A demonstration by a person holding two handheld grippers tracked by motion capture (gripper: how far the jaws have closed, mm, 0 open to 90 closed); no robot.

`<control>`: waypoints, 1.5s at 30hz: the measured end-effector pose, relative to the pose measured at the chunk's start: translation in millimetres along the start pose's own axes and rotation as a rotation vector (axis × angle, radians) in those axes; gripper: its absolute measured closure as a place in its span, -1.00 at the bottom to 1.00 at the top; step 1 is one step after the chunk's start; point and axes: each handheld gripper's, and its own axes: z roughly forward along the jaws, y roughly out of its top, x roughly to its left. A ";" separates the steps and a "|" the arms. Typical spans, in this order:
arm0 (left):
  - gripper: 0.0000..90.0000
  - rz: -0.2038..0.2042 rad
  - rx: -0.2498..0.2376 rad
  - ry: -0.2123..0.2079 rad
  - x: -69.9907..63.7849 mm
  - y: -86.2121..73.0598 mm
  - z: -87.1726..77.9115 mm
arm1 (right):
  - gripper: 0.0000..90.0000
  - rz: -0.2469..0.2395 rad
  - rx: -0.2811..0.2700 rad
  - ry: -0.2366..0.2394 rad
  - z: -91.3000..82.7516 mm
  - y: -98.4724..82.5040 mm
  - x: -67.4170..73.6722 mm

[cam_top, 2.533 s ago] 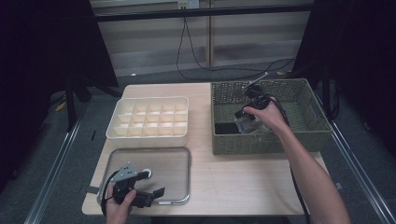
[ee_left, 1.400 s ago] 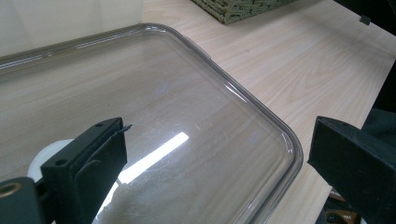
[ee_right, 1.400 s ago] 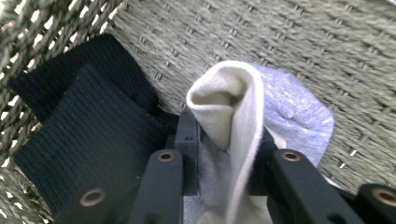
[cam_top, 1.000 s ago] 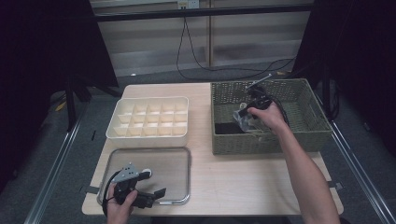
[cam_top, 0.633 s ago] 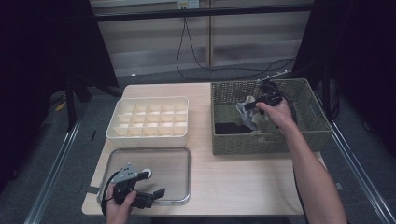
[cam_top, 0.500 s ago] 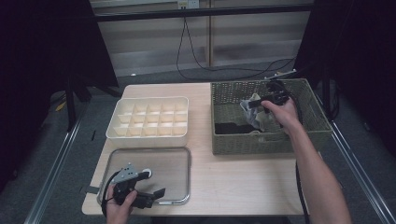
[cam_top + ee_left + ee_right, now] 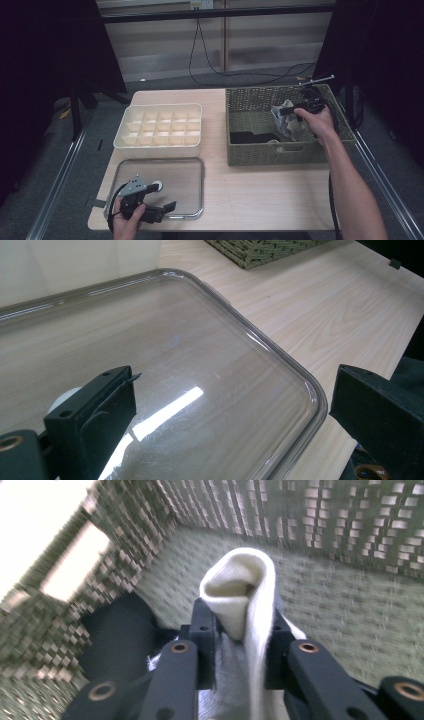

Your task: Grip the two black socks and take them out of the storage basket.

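My right gripper hangs over the right half of the woven basket, shut on a bunched white cloth. In the right gripper view the cloth folds up between the jaws of that gripper, which have just eased a little wider around it. A black cloth lies on the basket floor to the left. My left gripper rests open on the clear tray. Its jaws stand wide apart with nothing between them.
A cream box of small compartments stands at the table's back left, just behind the clear tray. A small white round part sits by my left gripper's left jaw. Bare wood shows between tray and basket. A cable hangs behind the table.
My right hand has carried the white cloth rightward inside the basket and slightly up. The left gripper has stayed where it was on the tray.
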 end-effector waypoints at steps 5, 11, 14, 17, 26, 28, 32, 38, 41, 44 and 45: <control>-0.91 0.005 0.002 0.000 -1.3 0.1 0.0 | 0.55 0.022 0.034 -0.030 6.4 -4.4 -6.0; -0.91 -0.002 -0.001 0.003 0.0 -0.1 -0.5 | 0.13 0.009 -0.002 -0.053 2.1 -2.2 -3.3; -0.91 0.001 0.000 -0.002 -0.4 0.0 -0.1 | -0.11 0.000 -0.023 -0.064 -0.1 0.3 0.6; -0.91 0.001 0.001 -0.002 -0.8 0.1 0.4 | -0.20 -0.013 -0.036 -0.058 -2.5 3.7 6.2; -0.90 0.002 0.006 0.009 -1.2 0.8 0.5 | 0.03 -0.074 0.020 0.024 19.7 10.1 35.7; -0.90 -0.001 0.005 0.012 -0.7 0.8 0.0 | 0.06 -0.100 0.038 0.033 27.9 11.8 45.0; -0.90 -0.004 -0.001 0.008 -0.1 0.9 -0.5 | 0.10 -0.124 0.078 0.046 42.9 17.1 60.6; -0.90 -0.002 -0.001 0.009 0.1 1.2 -0.5 | 0.21 -0.156 0.161 0.055 69.2 17.3 75.3; -0.90 0.000 0.005 0.017 -0.3 1.4 -0.3 | 0.23 -0.162 0.194 0.054 79.4 18.2 80.2; -0.90 -0.001 0.006 0.015 -0.5 1.4 0.1 | 0.28 -0.179 0.232 0.047 90.4 17.2 85.7; -0.90 -0.001 0.005 0.014 -0.4 1.4 0.0 | 0.28 -0.190 0.243 0.045 93.9 16.5 87.1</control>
